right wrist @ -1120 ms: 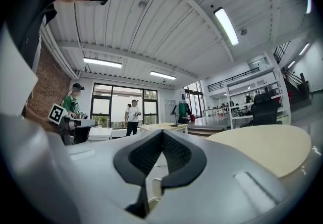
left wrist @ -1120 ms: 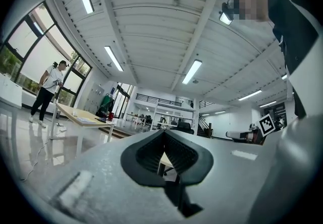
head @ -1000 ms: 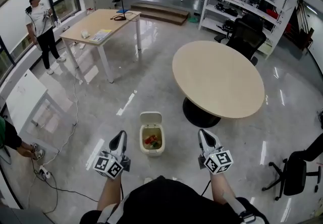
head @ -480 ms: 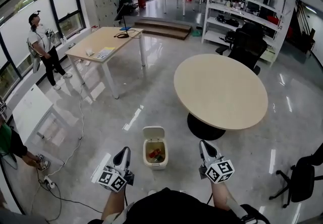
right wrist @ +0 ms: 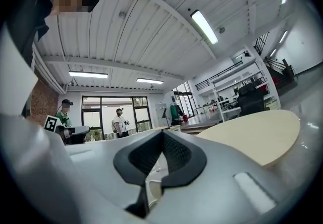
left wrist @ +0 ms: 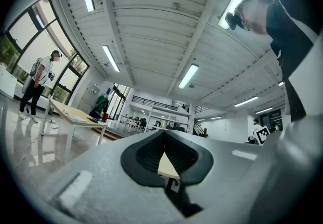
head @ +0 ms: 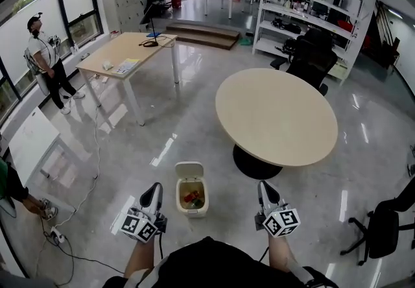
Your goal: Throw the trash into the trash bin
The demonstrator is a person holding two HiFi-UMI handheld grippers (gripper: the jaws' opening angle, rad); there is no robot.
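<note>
Head view, glossy floor [head: 188,124], boxy cream trash bin [head: 192,211] holding trash [head: 191,197], left claw [head: 155,187] and right claw [head: 261,185] pinched together.

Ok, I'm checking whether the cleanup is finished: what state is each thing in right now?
trash bin: upright on the floor, lid flipped open.
trash: lying inside the bin.
left hand-held gripper: shut, empty.
right hand-held gripper: shut, empty.
round table: standing, top bare.

Bright ceiling strip lights, glossy floor glare, fisheye edges.
</note>
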